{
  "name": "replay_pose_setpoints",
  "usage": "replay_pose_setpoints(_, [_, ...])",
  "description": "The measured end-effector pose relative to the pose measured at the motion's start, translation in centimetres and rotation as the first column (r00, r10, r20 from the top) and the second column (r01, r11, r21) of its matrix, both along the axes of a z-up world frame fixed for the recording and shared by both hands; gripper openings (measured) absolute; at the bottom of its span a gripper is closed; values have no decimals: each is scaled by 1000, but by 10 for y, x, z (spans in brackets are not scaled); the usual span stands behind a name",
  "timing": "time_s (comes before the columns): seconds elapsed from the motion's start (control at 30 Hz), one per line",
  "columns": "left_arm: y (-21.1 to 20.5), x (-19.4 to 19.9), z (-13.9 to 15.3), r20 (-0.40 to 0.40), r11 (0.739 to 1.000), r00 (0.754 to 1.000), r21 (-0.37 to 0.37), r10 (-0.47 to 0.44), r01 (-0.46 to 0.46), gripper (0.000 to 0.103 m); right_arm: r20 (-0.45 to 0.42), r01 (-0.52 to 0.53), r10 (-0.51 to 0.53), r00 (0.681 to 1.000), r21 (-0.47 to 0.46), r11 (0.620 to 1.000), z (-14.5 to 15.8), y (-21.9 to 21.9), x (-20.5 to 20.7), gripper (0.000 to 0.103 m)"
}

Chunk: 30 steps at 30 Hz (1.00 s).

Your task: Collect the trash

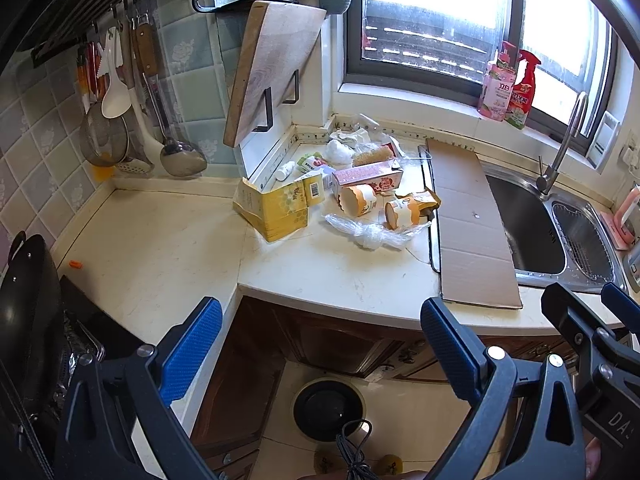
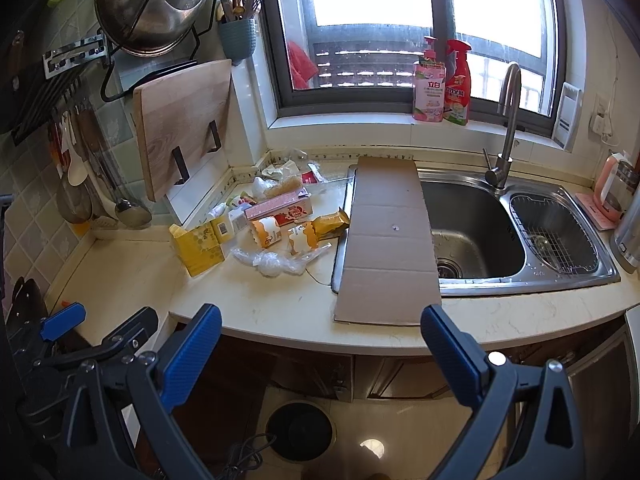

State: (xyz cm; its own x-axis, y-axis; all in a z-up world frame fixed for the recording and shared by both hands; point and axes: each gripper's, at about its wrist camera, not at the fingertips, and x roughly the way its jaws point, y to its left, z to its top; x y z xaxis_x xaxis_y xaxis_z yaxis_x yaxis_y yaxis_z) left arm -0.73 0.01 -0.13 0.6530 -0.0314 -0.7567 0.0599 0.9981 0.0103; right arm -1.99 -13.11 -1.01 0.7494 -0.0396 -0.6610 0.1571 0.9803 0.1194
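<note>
A pile of trash lies in the counter's back corner: a yellow carton, a pink box, two orange-and-white paper cups, crumpled clear plastic and a flat cardboard sheet partly over the sink. A round black bin stands on the floor below. My left gripper hangs open and empty in front of the counter edge. My right gripper is open too, holding nothing, also short of the counter.
A steel double sink with a tap lies to the right. A cutting board leans at the back wall beside hanging utensils. Two bottles stand on the windowsill. A black pan sits at far left.
</note>
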Motion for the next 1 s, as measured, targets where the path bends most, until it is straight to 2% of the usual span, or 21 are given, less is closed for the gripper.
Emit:
replay_pose_setpoints(0.4, [18,-1,2,-10,999,1000,-33,-12,11,99,-28,24,-26,999,-66,998,6,20,-10,101])
replay_pose_setpoints(0.73, [18,4,-1,-32,999,999,-33,-32,31,99,8,5,-5,1000,-83,997,13,32,-19,101])
replay_pose_setpoints(1.0, [20,19,-14,-78,1000,997,-9,-6,6,99,-79,2,-4,997,-25,1000,-7,22,10,101])
